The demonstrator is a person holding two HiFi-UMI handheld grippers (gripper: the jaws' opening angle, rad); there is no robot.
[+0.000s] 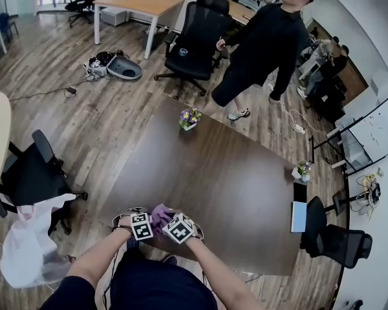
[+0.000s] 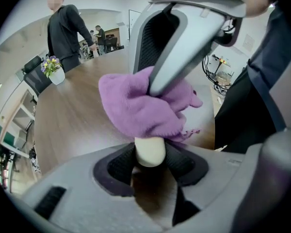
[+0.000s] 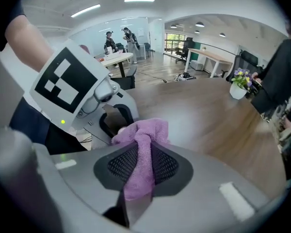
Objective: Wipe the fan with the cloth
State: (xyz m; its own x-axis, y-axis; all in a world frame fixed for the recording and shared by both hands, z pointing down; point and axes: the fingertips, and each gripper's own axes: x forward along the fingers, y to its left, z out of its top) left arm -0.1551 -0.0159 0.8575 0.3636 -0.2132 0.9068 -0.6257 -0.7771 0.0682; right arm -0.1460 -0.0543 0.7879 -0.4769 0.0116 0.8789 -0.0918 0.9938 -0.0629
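Observation:
At the near edge of the dark table point(image 1: 226, 173), both grippers meet over a purple cloth point(image 1: 160, 214). My left gripper point(image 2: 150, 154) is shut on a cream, rounded handle point(image 2: 151, 151), which looks like the fan's. The rest of the fan is hidden under the cloth point(image 2: 138, 108). My right gripper point(image 3: 141, 165) is shut on a fold of the cloth point(image 3: 140, 144) and presses it down over the top of the handle. In the right gripper view, the left gripper point(image 3: 117, 123) with its marker cube sits just behind the cloth.
A small pot of flowers point(image 1: 189, 119) stands at the table's far edge, and another pot point(image 1: 302, 170) stands at its right edge. A person in black point(image 1: 265, 44) stands beyond the table. An office chair point(image 1: 32, 173) and a white bag point(image 1: 26, 241) are at the left.

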